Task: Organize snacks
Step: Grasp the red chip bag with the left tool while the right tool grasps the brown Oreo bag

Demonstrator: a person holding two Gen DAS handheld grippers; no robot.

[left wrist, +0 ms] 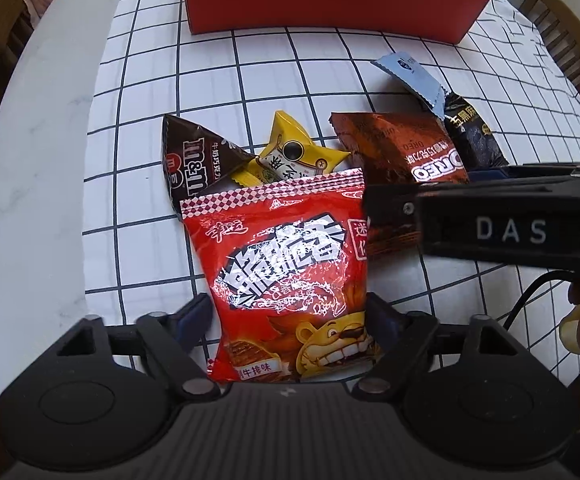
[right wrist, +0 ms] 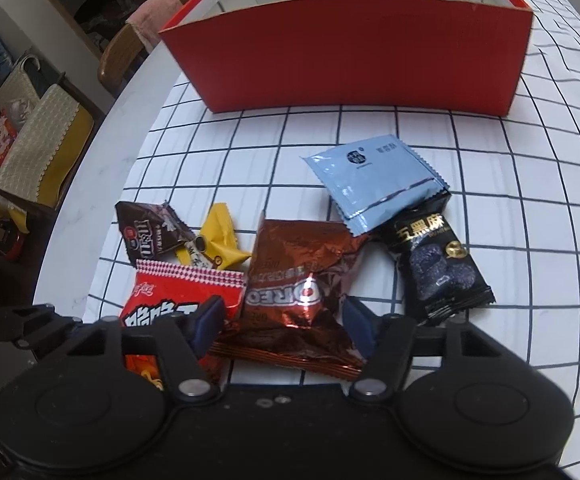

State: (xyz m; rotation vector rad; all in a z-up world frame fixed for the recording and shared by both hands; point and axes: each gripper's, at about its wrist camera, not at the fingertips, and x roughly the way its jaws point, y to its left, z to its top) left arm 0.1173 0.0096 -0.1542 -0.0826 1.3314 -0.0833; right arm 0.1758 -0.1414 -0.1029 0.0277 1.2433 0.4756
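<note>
Six snack packets lie in a loose heap on the checked cloth of the worktop (right wrist: 370,128), near side of an open red box (right wrist: 350,64) that stands at the far edge. The left gripper (left wrist: 288,312) is spread wide with its jaws on either side of the red crisp packet (left wrist: 290,264), not visibly pinching it. The right gripper (right wrist: 282,312) is likewise wide, straddling the brown Oreo packet (right wrist: 298,288). Both look light, puffed with air and glossy, so the foil is likely to slide and crumple under pressure, and the contents probably crush easily. A gentle hold across the flat sealed edge or lower body should serve best. The blue sachet (right wrist: 374,180) overlaps the black packet (right wrist: 438,264) on the right; the M&M's packet (right wrist: 150,236) and yellow packet (right wrist: 220,244) sit left
</note>
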